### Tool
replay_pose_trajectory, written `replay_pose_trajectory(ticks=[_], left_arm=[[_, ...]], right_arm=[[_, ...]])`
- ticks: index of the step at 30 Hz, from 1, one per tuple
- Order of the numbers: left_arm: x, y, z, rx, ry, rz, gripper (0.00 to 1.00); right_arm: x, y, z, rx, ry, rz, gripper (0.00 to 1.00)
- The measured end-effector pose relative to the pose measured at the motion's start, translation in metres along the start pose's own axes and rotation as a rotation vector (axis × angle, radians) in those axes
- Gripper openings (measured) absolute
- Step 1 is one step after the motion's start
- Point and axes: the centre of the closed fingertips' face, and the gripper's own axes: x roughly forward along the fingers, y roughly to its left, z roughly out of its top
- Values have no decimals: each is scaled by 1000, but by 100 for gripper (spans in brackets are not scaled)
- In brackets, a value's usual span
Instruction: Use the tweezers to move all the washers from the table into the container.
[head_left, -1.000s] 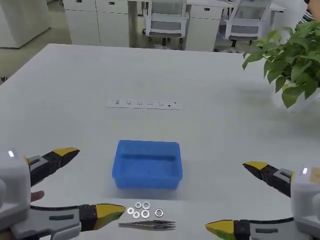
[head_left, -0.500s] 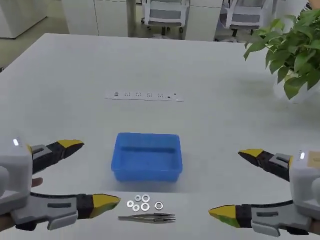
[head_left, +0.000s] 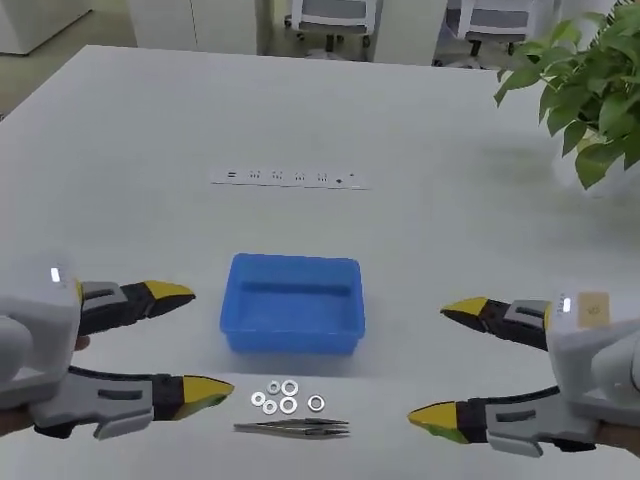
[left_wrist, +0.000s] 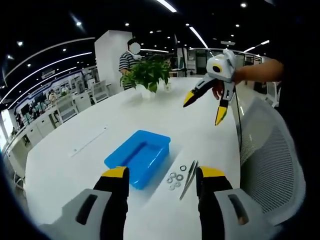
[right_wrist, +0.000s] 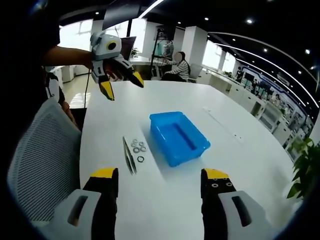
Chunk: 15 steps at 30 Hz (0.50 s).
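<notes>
Status: the task is not yet started. No washer has reached the container.

Your left gripper (head_left: 210, 340) hangs over the table (head_left: 420, 230) at 9 o'clock of the work. Its fingers stand wide apart and hold nothing. Your right gripper (head_left: 428, 362) hangs at 3 o'clock, its fingers equally wide and also empty. Both are clear of the table and well apart from each other.

The washers (head_left: 285, 396) lie flat on the table in a small loose cluster, six as far as I can count, just beside the container's near wall at its 6 o'clock. One of them sits slightly off to the 3 o'clock side of the rest.

The tweezers (head_left: 292, 428) lie flat on the table at 6 o'clock of the washers, just beside them and running 9 to 3. They are untouched, and neither gripper is near enough to close on them.

The container (head_left: 290, 340), a shallow blue bin, stands upright between the two grippers. Its floor looks bare in the head view and in both gripper views.

Outstanding, in my judgement:
- Pick up the tweezers.
- Lift each washer in turn with them.
- Drop every one into the container.

All washers remain to be moved.
</notes>
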Motion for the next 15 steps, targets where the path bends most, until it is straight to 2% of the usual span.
replay_pose_trajectory(ticks=[7,15], left_arm=[[8,-3,-9,21,40,-53,52],[18,-10,-22,57,87,-118,37]], right_arm=[[12,4,1,-54,15,60,62],[28,14,-5,-106,43,140,50]])
